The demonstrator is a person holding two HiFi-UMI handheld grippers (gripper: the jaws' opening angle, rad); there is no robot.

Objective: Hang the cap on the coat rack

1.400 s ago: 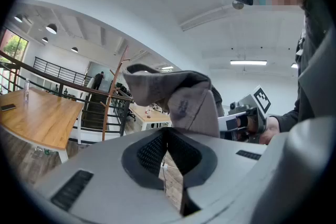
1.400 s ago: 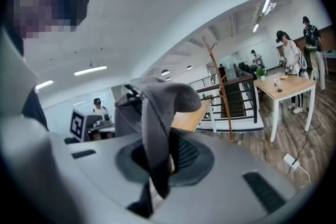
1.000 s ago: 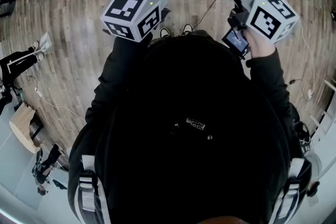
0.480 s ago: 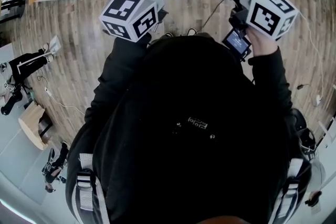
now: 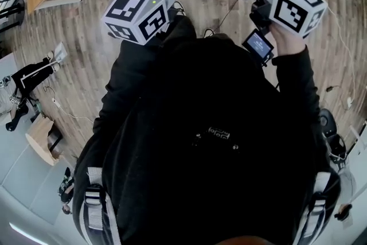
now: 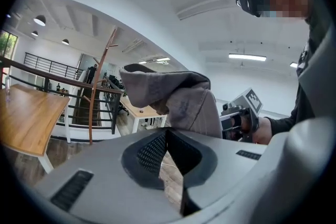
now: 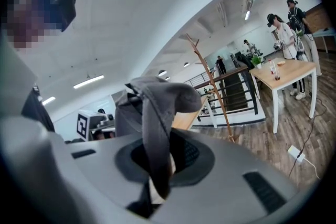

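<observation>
Left gripper (image 6: 167,134): jaws nearly together, pinching the edge of the grey cap (image 6: 173,97). Right gripper (image 7: 157,157): jaws narrow, clamped on the cap's fabric. Cap held aloft between both; coat rack (image 7: 210,86) well apart.

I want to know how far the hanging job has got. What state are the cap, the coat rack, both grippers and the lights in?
cap: crumpled, held in the air between the two grippers, not on the rack.
coat rack: upright, far off, branches in view bare.
left gripper: jaws closed on the cap.
right gripper: jaws closed on the cap.
ceiling light: on.
</observation>
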